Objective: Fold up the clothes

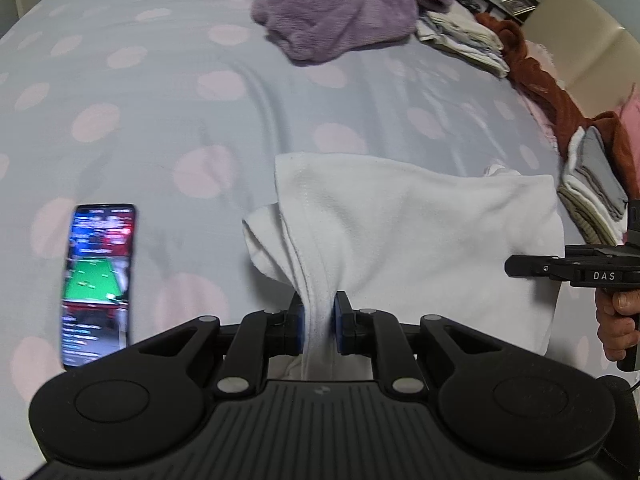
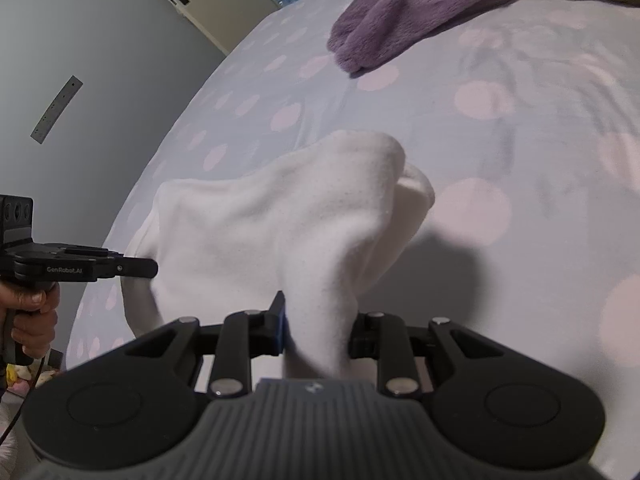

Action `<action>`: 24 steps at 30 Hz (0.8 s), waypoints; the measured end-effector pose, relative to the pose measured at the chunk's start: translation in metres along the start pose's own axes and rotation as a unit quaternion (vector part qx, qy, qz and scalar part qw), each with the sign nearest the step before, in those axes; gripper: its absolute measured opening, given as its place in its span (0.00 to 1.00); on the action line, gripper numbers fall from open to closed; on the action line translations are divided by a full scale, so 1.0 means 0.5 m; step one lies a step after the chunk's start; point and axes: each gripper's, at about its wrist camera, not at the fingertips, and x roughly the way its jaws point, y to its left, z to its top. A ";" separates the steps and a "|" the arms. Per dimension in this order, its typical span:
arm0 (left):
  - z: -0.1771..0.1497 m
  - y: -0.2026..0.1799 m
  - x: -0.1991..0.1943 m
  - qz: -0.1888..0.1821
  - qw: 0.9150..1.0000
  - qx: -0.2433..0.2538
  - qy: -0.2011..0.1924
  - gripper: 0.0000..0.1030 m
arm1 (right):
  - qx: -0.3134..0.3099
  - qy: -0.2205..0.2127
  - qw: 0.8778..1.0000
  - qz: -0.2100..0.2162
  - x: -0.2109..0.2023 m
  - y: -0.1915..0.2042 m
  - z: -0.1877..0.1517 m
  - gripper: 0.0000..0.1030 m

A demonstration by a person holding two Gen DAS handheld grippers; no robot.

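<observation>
- Left gripper [image 1: 319, 322]: blue pads nearly closed on a bunched hem of the white garment [image 1: 408, 236], fabric pinched between them and drawn taut toward the camera.
- Right gripper [image 2: 316, 326]: fingers closed in on a gathered fold of the same white garment (left blue pad visible, right pad hidden by cloth).
- White garment: partly lifted off the bedspread [image 1: 160, 92], slung between the two grippers, with its far edge resting on the cover.
- Bedspread: pale grey-lilac with large pink dots, wrinkled behind the garment.
- Smartphone [image 1: 98, 284]: lying flat on the bedspread, left of the garment and apart from it, screen lit (green snooker table shown).
- Purple fleece garment [image 1: 340, 12]: crumpled at the far side of the bed, well apart from the white one.
- Stack of folded cloths [image 1: 592, 188]: at the right edge, just beside a rust-brown fleece [image 1: 536, 76].
- Person's hand [image 1: 616, 324]: wrapped around the right gripper's handle.
</observation>
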 end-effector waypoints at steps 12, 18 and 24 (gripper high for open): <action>0.062 0.117 0.028 0.040 0.999 -0.017 0.032 0.12 | 0.015 0.035 0.999 -0.002 0.150 0.036 0.073 0.28; 0.072 0.156 0.058 0.052 0.997 -0.025 0.053 0.12 | 0.025 0.046 0.999 -0.012 0.195 0.045 0.084 0.28; 0.075 0.177 0.089 0.054 0.996 -0.034 0.069 0.12 | 0.030 0.056 0.998 -0.025 0.225 0.036 0.090 0.28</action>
